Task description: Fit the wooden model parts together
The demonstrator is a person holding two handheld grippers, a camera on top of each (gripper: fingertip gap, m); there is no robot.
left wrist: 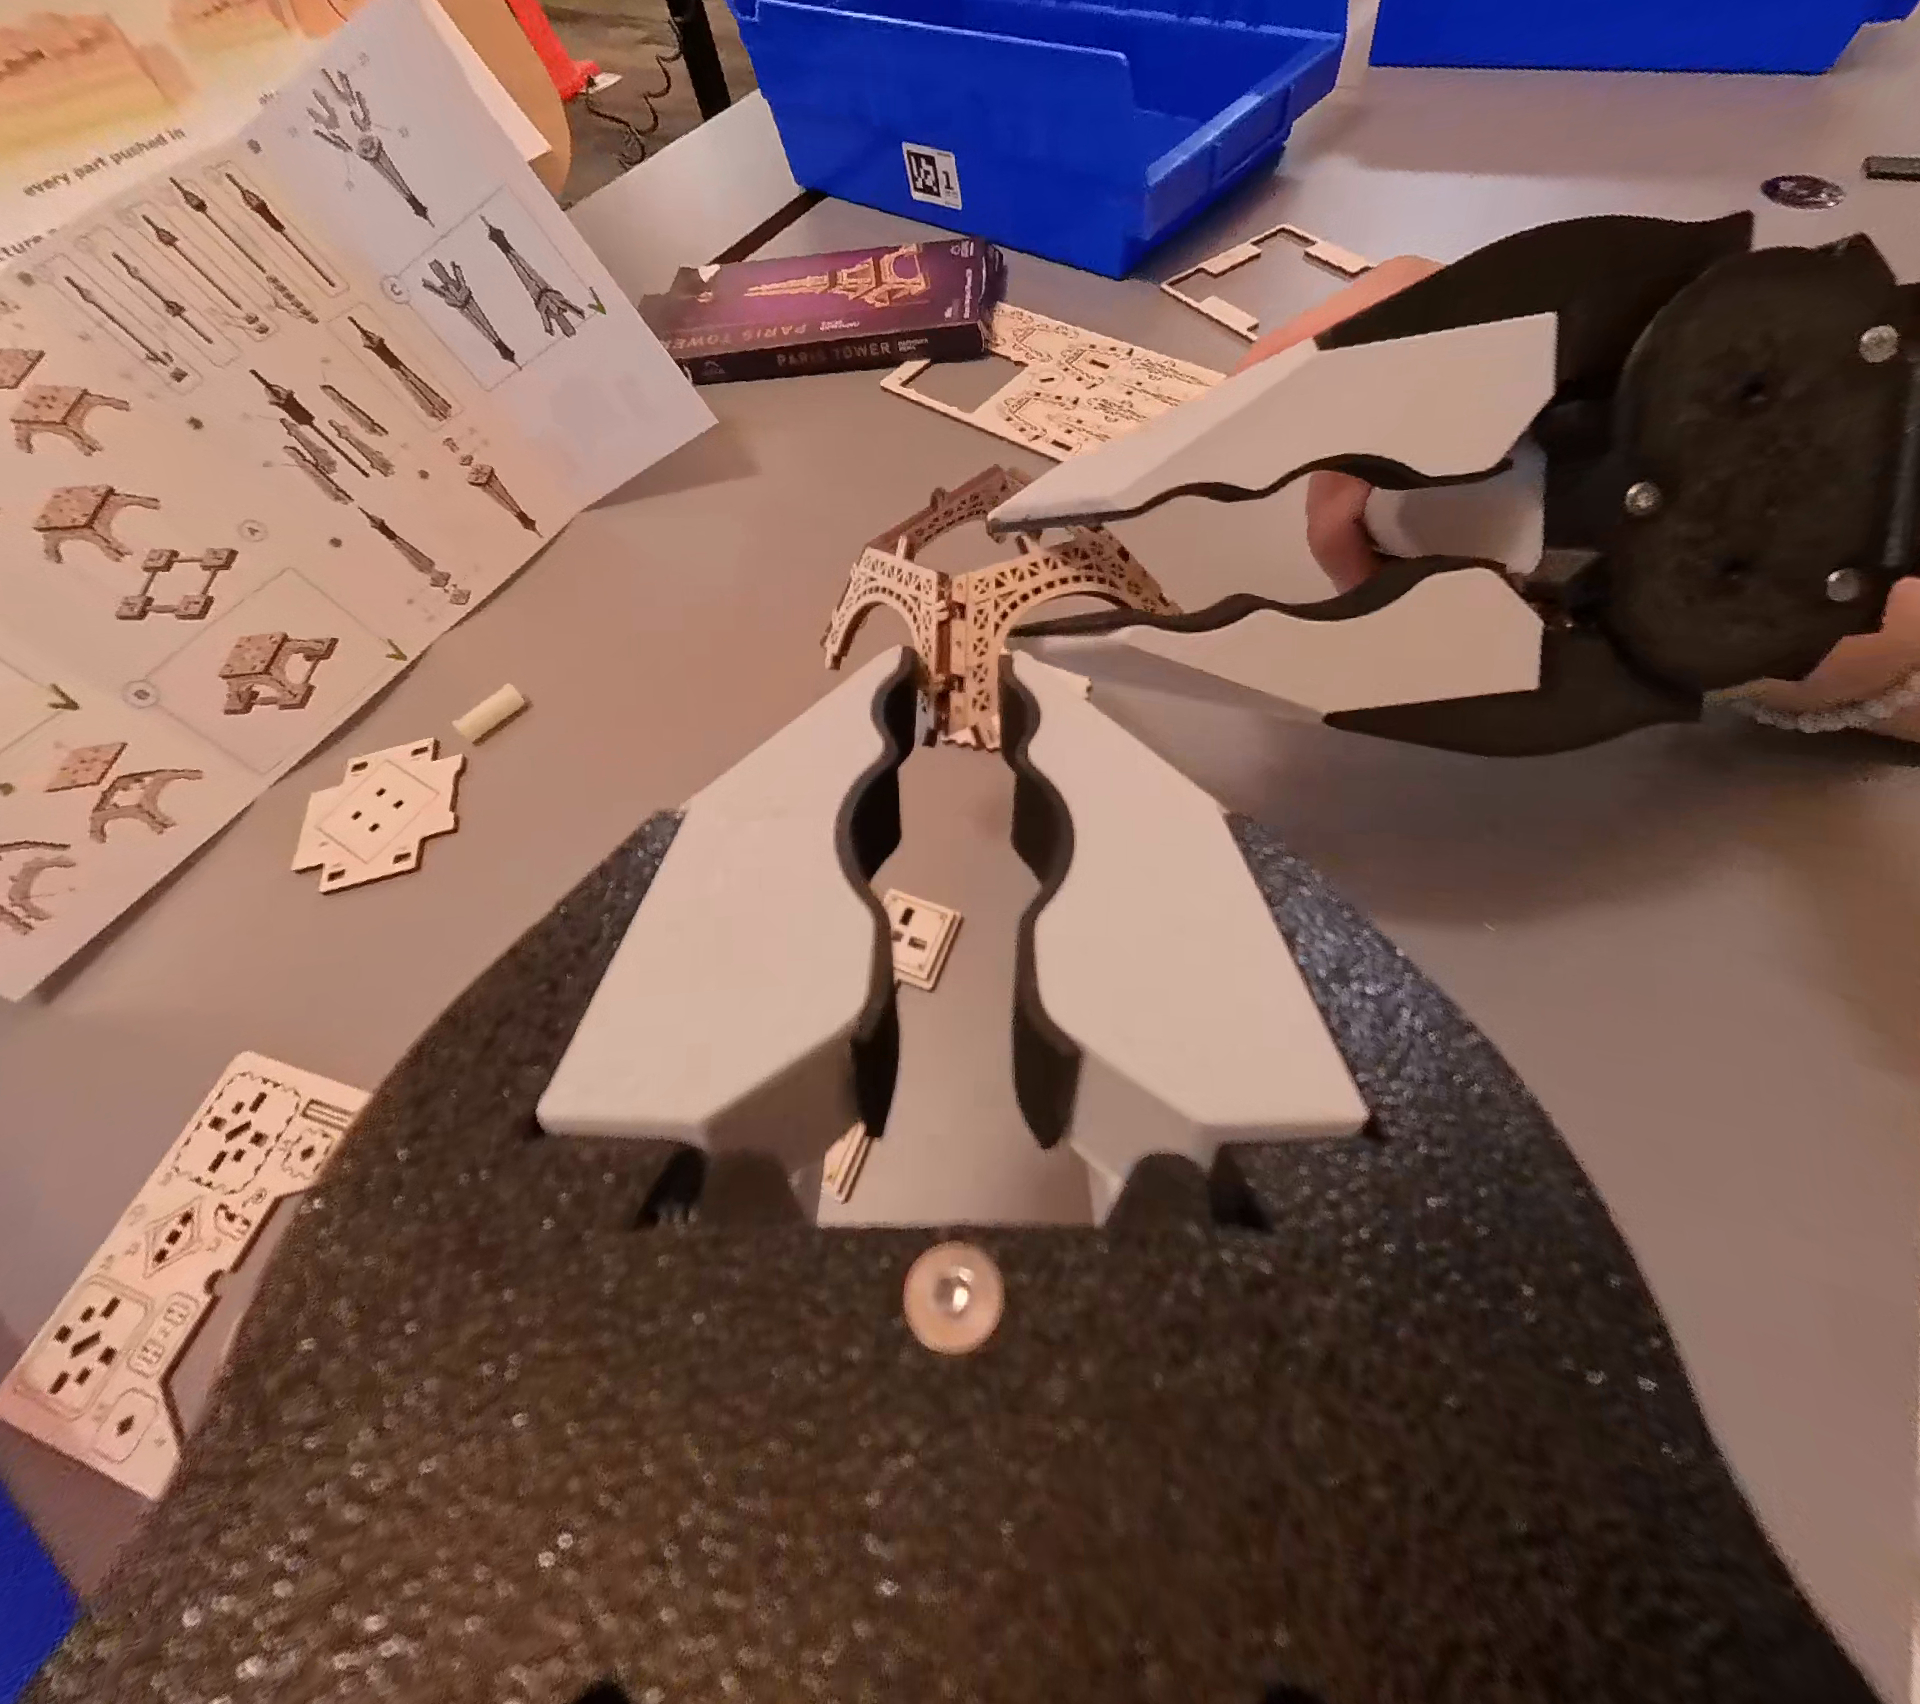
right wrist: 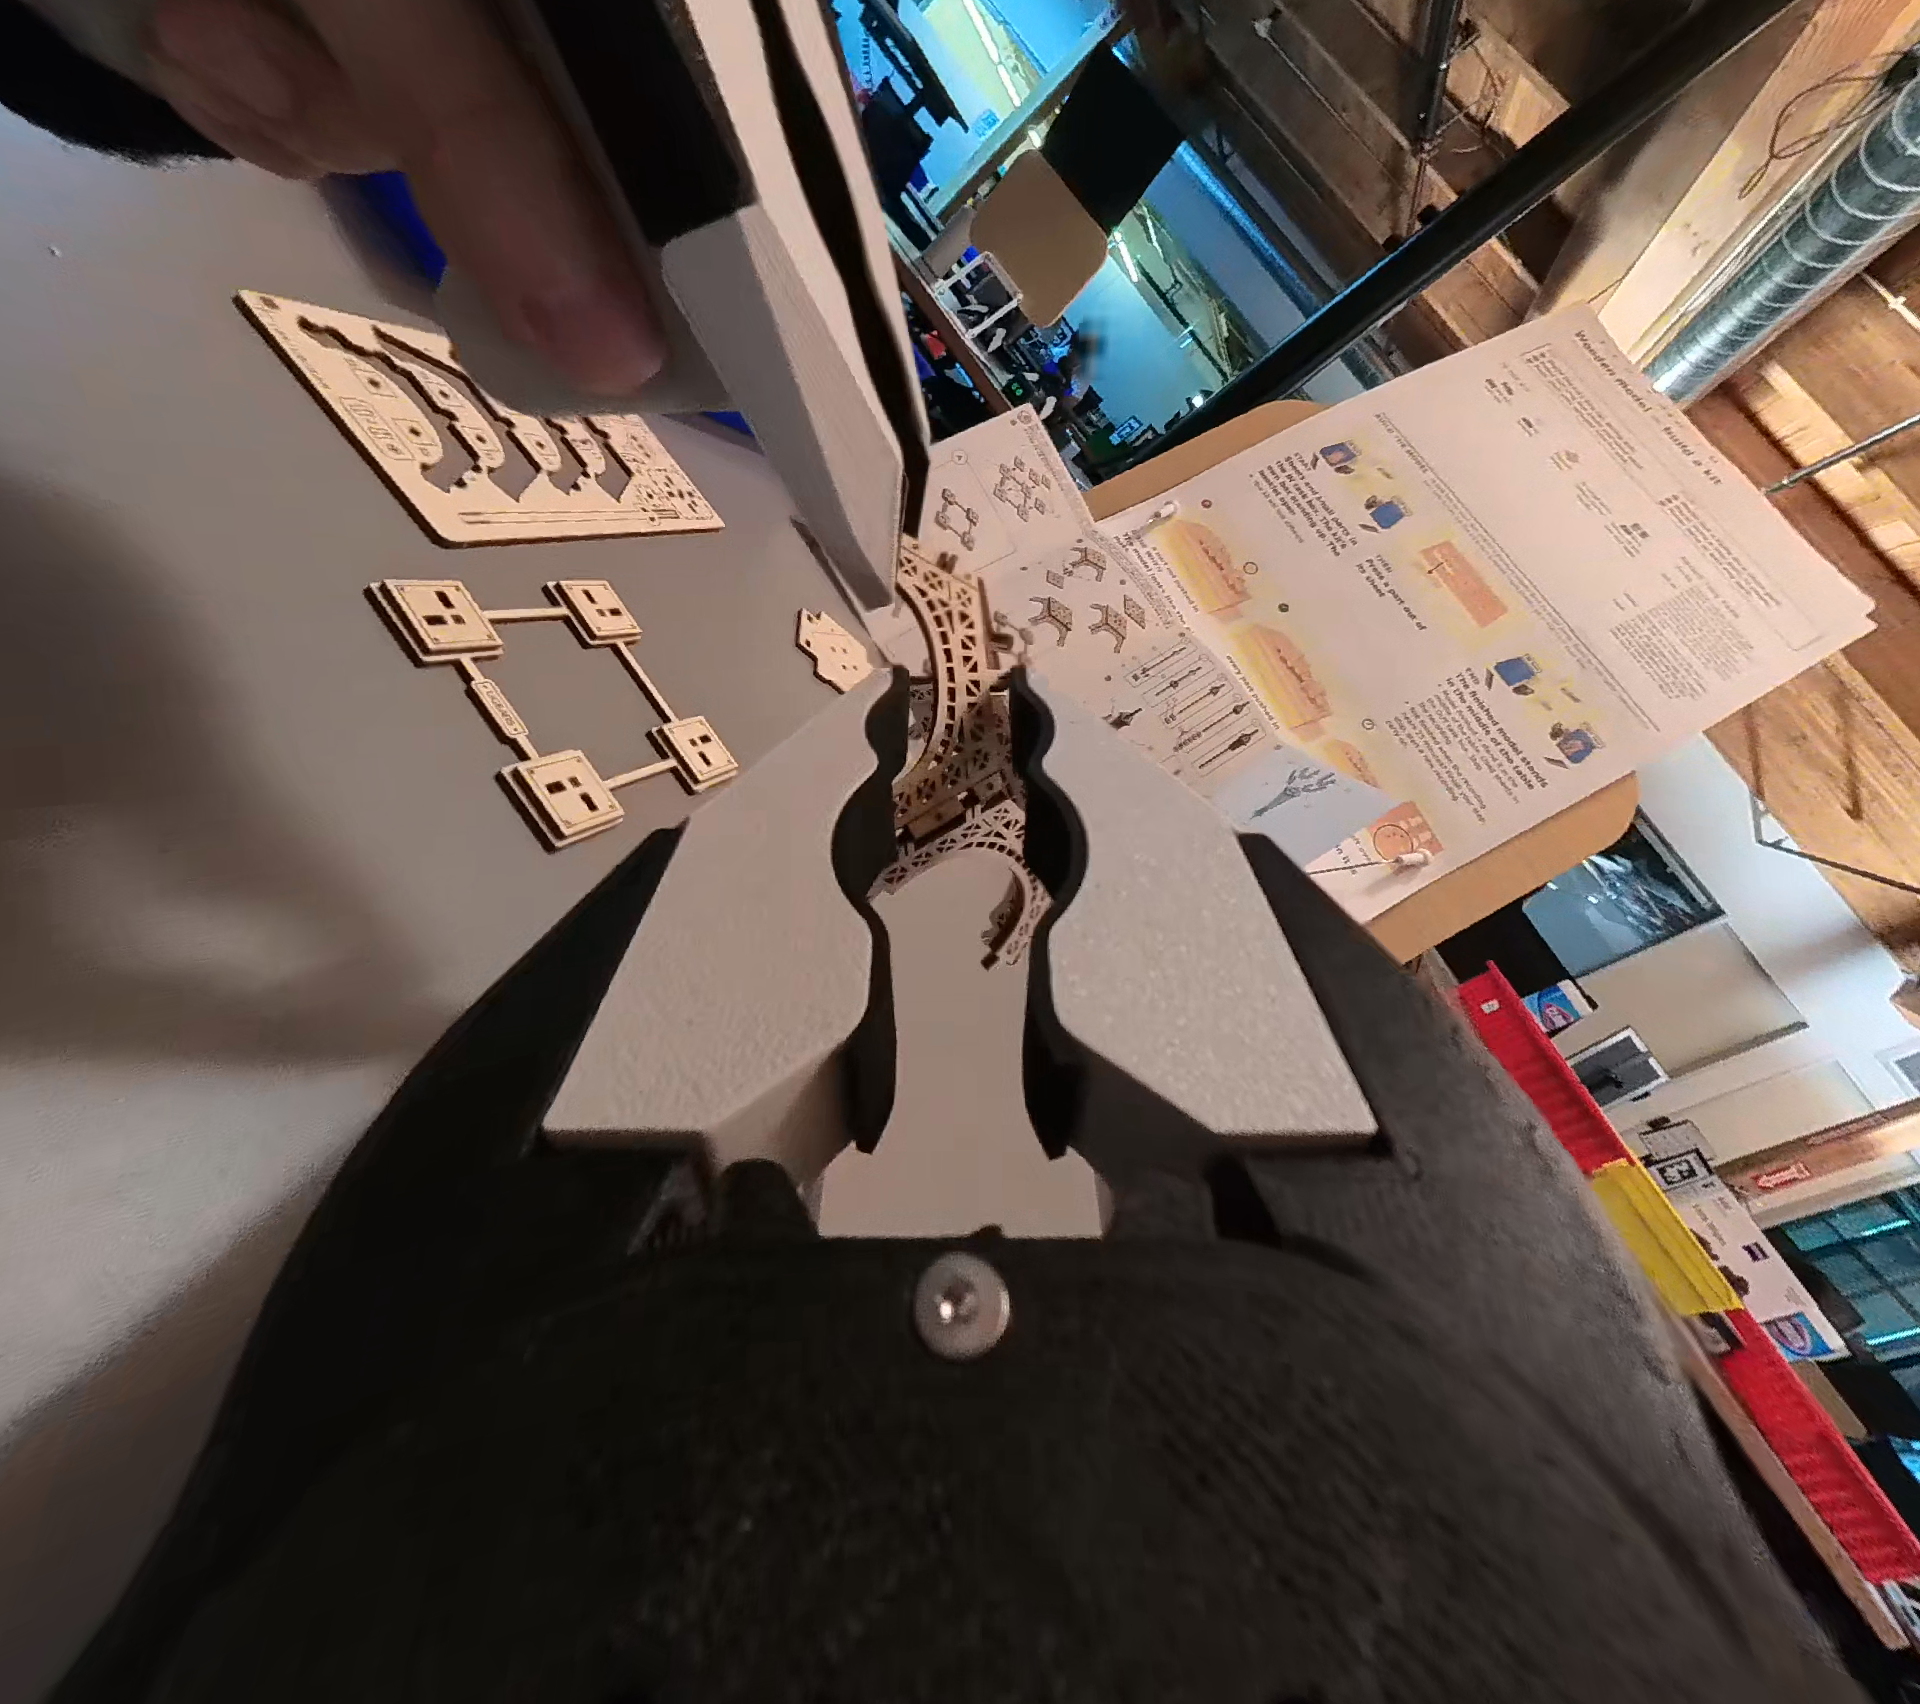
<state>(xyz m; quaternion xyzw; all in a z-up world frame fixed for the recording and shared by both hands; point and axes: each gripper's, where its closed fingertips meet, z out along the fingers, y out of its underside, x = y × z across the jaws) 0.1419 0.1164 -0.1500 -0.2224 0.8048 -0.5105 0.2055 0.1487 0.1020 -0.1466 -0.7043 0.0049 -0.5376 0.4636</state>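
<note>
A pale wooden lattice arch assembly (left wrist: 935, 605) with several arched leg panels is held above the grey table (left wrist: 1455, 979). My left gripper (left wrist: 961, 688) is shut on its lower corner joint. My right gripper (left wrist: 1010, 579) comes in from the right, held by a hand, and is shut on one arch panel of the same assembly. In the right wrist view the assembly (right wrist: 951, 750) sits between my right gripper's fingertips (right wrist: 954, 690), and the left gripper (right wrist: 902, 553) reaches down onto it from above. A darker arch panel (left wrist: 951, 506) shows behind.
Instruction sheets (left wrist: 260, 459) stand at the left. A cross-shaped plate (left wrist: 379, 813), a small square plate (left wrist: 920, 932), a white stick (left wrist: 488, 709) and punched sheets (left wrist: 135, 1291) lie on the table. A purple box (left wrist: 831, 309) and blue bins (left wrist: 1039, 75) are behind. A four-pad frame (right wrist: 551, 698) lies nearby. My two grippers' fingertips are within a few centimetres of each other.
</note>
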